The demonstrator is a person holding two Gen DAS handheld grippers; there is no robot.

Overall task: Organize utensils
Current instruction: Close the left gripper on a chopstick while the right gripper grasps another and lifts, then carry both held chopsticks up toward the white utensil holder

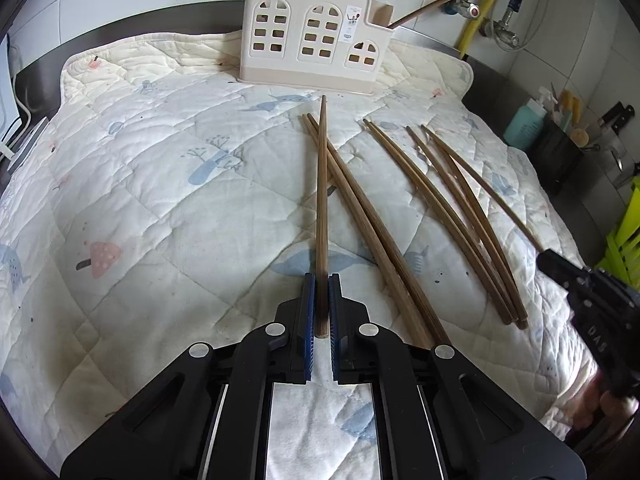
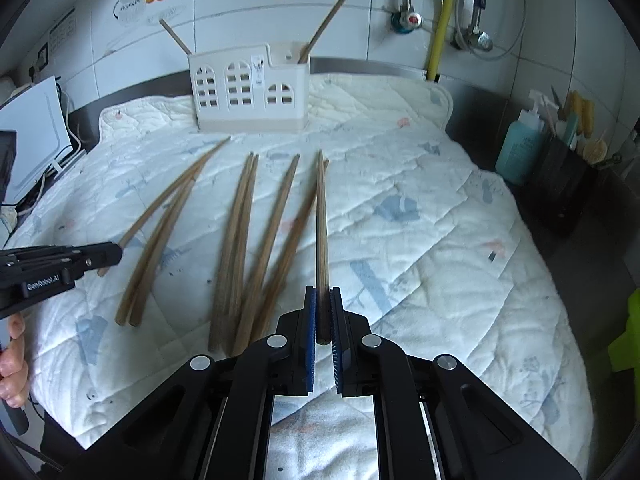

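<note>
The left tongs [image 1: 321,300] are pinched tight on one chopstick [image 1: 321,208]. They grip it near its thick end, so the thin tip points straight ahead at the holder [image 1: 312,36] — that makes it easy to drop in tip first, I think.

Just right of that stick, two chopsticks [image 1: 360,216] lie side by side on the quilt [image 1: 140,200]. The held stick crosses over them near their far ends. More to the right, a bunch of sticks [image 1: 452,220] lies fanned out, thick ends close together and tips spread.

The right tongs [image 2: 322,312] hold a stick [image 2: 321,220] too, squeezed the same way, near the thick end and aimed at the holder. Both hands carry one each — so two can go in at once, maybe.

The holder stands upright at the far edge of the quilt, by the tiled wall. Two sticks poke out of it, one in the tall left part [image 2: 176,38] and one in the low right part [image 2: 322,28], each leaning outward. The quilt is soft and covers the desk, likely so the sticks do not roll or clatter.

About seven sticks are left on the quilt, so the job looks less than half done.
</note>
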